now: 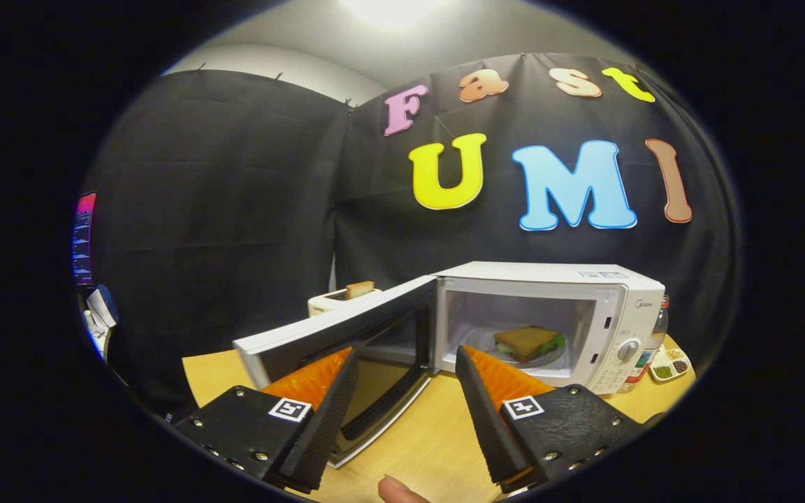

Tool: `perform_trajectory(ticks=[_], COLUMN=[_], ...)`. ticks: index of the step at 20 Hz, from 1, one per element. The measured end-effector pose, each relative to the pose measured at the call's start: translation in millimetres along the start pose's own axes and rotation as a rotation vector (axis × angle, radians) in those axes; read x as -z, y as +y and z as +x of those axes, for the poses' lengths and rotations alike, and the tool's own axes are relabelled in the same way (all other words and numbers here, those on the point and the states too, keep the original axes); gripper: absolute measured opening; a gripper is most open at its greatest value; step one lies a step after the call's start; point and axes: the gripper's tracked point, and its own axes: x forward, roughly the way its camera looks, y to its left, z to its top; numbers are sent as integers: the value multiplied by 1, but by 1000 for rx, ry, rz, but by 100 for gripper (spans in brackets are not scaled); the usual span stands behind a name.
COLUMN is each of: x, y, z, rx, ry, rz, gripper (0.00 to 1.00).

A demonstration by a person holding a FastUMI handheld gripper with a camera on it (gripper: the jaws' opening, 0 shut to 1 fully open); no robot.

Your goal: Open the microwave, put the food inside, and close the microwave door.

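We see our gripper [406, 360] with its 2 fingers spread wide and nothing between them, hovering over the wooden tabletop [430, 447]. Just ahead stands the white microwave [619, 314] (a small logo on its front, too tiny to read with confidence), its door [336, 335] swung open toward the left finger. The sandwich [527, 342] sits on a plate [549, 358] inside the cavity. Behind the door, a toaster [329, 302] holds 1 slice of bread. A compartment tray [669, 365] lies by the tabletop's right edge.
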Motion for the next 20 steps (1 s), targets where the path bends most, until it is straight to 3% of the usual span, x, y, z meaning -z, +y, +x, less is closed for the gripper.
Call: perform_trajectory(ticks=[6, 11, 18, 20], x=[-3, 13, 39, 47], y=[86, 150, 194, 189], z=[-38, -28, 12, 24], rx=[-168, -284, -375, -352], ry=[-41, -26, -71, -56], rz=[-9, -64, -48, -23], gripper=[85, 85, 85, 85])
